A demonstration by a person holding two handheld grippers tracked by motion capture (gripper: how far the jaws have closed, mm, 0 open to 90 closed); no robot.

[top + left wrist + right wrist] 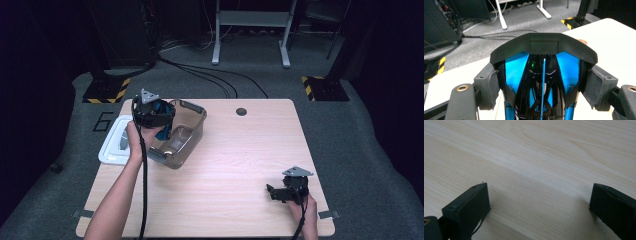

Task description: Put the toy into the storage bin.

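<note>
My left gripper (159, 122) hangs over the near left part of a translucent grey bin (192, 134) at the table's left. Its jaws are shut on a glossy black and blue gadget (542, 75) with a curved black top, possibly a computer mouse. In the left gripper view both pads (492, 87) press on the gadget's sides. From the high view a bit of blue (163, 131) shows beneath the gripper. My right gripper (272, 191) rests low near the table's front right, pointing left. Its jaws (536, 205) stand wide open over bare wood with nothing between them.
A white lid (114, 142) lies flat just left of the bin, at the table's left edge. A round cable hole (241, 111) sits near the far edge. Beyond the table are cables, a white frame (250, 30) and striped stand bases on grey floor.
</note>
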